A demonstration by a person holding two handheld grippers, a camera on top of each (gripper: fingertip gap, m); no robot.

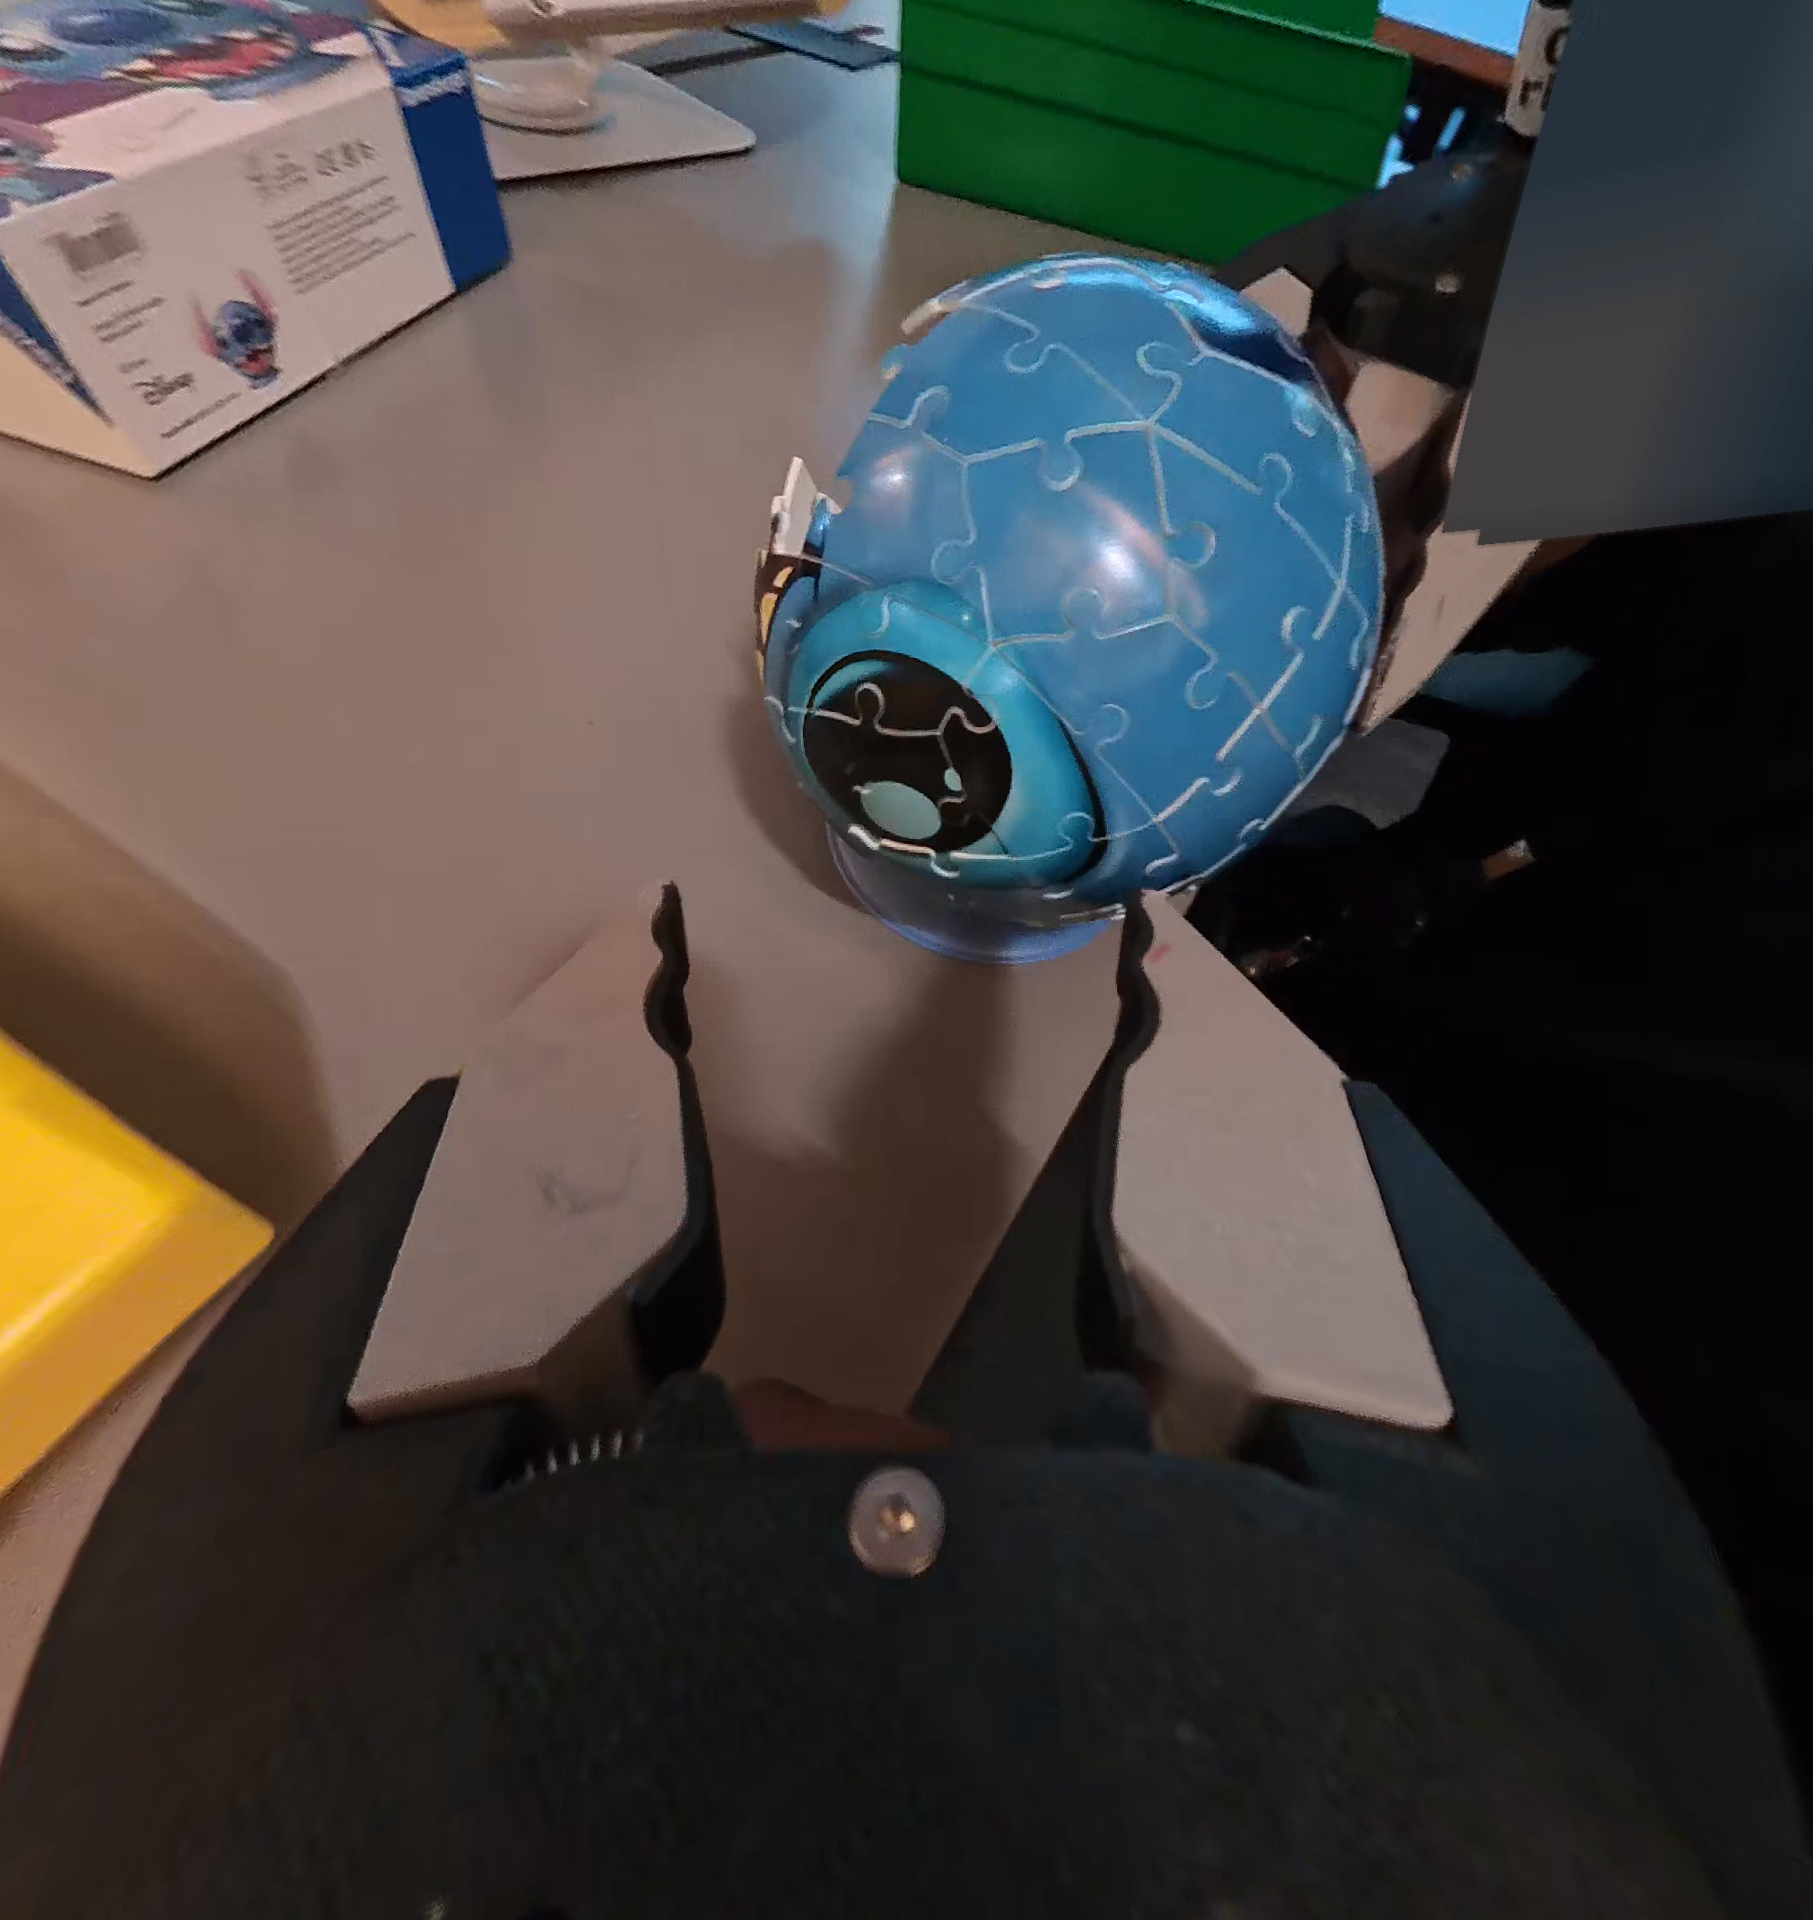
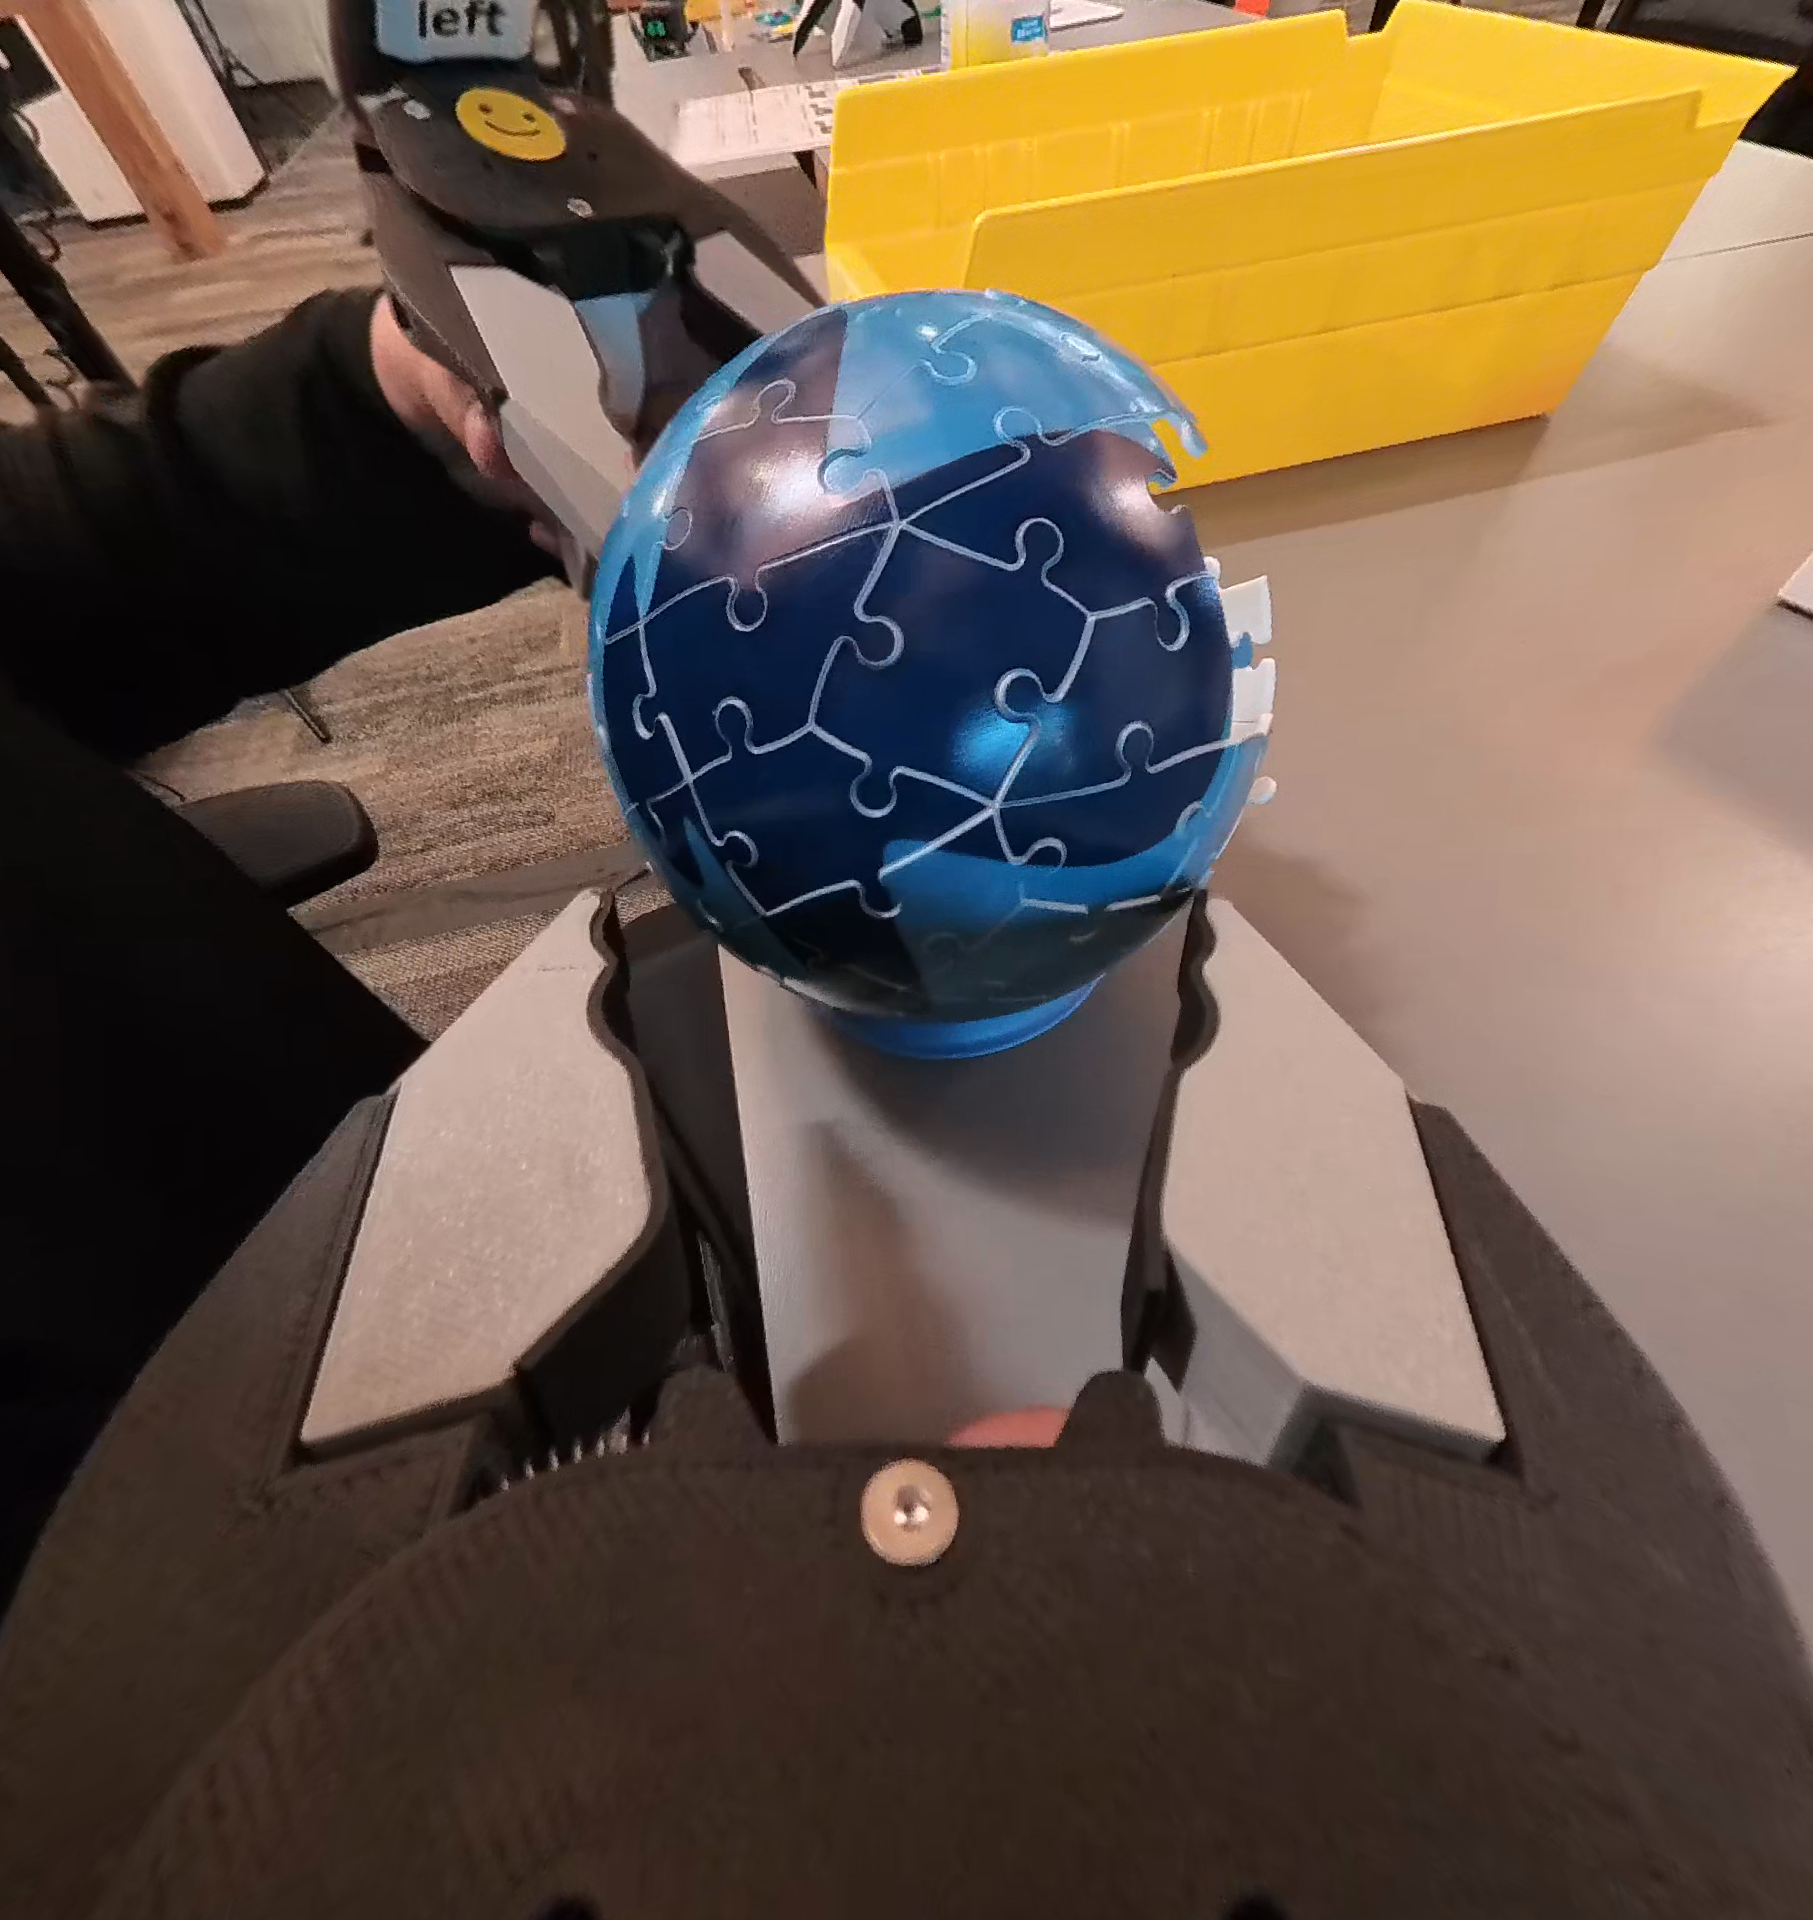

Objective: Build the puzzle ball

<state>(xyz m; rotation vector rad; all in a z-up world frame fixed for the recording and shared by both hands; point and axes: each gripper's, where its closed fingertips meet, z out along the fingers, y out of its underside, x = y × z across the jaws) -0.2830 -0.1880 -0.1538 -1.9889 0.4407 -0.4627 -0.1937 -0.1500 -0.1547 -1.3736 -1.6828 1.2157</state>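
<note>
Puzzle ball (image 1: 1089, 592): a blue sphere of interlocked curved pieces, seated on a round blue stand (image 2: 969, 1023) on the grey table (image 1: 466, 644). It is incomplete: a gap with jagged edges and white piece backs is seen on 1 side. A raised pale-blue ring around a black eye (image 1: 907, 753) is shown in the left wrist view; darker blue pieces with light patches are shown in the right wrist view. The ball is placed near the table edge.

Left gripper (image 1: 907, 914): held low and level by a hand (image 2: 445, 405) in a dark sleeve, aimed at the eye side of the ball. Its 2 fingers are spread wide and nothing is gripped; the tips are seen just short of the stand, though contact cannot be ruled out.

Right gripper (image 2: 902, 914): aimed at the opposite side of the ball. Its 2 fingers are likewise parted wide, flanking the stand, with nothing clamped.

Also recorded: a yellow bin (image 2: 1297, 229) beyond the ball, a printed puzzle box (image 1: 206, 239), a green box (image 1: 1141, 125).
</note>
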